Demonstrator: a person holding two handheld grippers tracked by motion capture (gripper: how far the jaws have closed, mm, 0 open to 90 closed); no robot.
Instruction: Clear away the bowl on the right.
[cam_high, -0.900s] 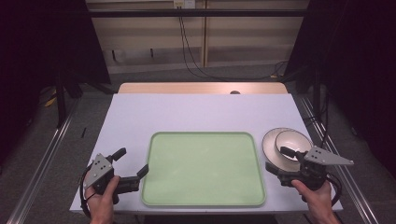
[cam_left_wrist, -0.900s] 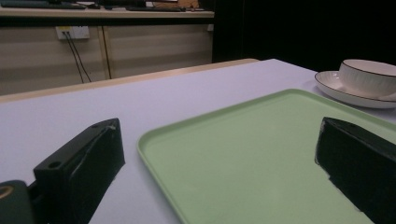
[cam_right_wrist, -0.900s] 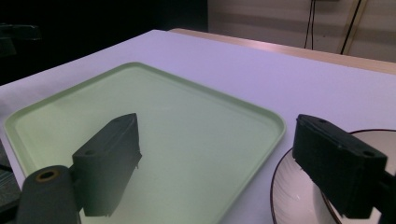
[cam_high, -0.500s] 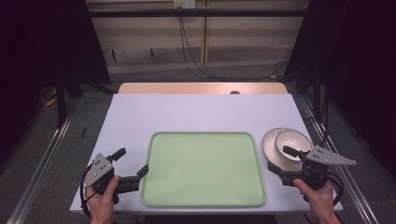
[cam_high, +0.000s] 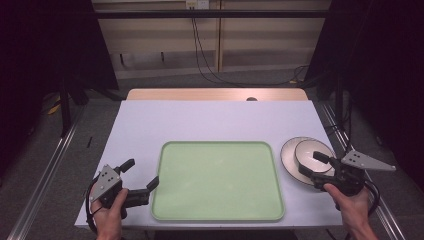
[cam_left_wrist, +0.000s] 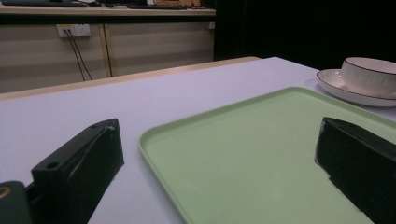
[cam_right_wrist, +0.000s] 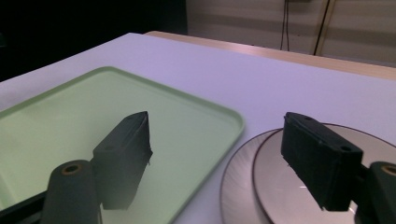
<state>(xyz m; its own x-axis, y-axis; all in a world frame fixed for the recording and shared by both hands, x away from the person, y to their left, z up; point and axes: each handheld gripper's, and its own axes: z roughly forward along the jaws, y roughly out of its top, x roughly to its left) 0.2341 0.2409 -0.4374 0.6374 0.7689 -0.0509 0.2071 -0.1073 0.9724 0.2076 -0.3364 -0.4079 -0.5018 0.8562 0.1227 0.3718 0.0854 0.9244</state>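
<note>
A pale green tray (cam_high: 217, 175) lies flat in the middle of the white table (cam_high: 200, 120). To its right a white bowl (cam_high: 312, 150) sits on a white plate (cam_high: 289, 155). My right gripper (cam_high: 309, 164) hangs open at the bowl's near side. In the right gripper view one jaw is over the tray's (cam_right_wrist: 70, 112) corner and the other over the bowl (cam_right_wrist: 280, 186), and neither pad touches anything. My left gripper (cam_high: 142, 172) rests open at the tray's near left corner. In the left gripper view its jaws (cam_left_wrist: 218, 135) stand wide either side of the tray edge (cam_left_wrist: 257, 154), holding nothing.
The table's wooden far edge (cam_high: 215, 94) borders a wall with hanging cables (cam_high: 200, 50). Metal rails (cam_high: 45, 170) run along the floor on both sides. The bowl and plate (cam_left_wrist: 336, 88) stand close to the table's right edge.
My right gripper has edged slightly to the right beside the bowl. The left gripper and the tray have kept still.
</note>
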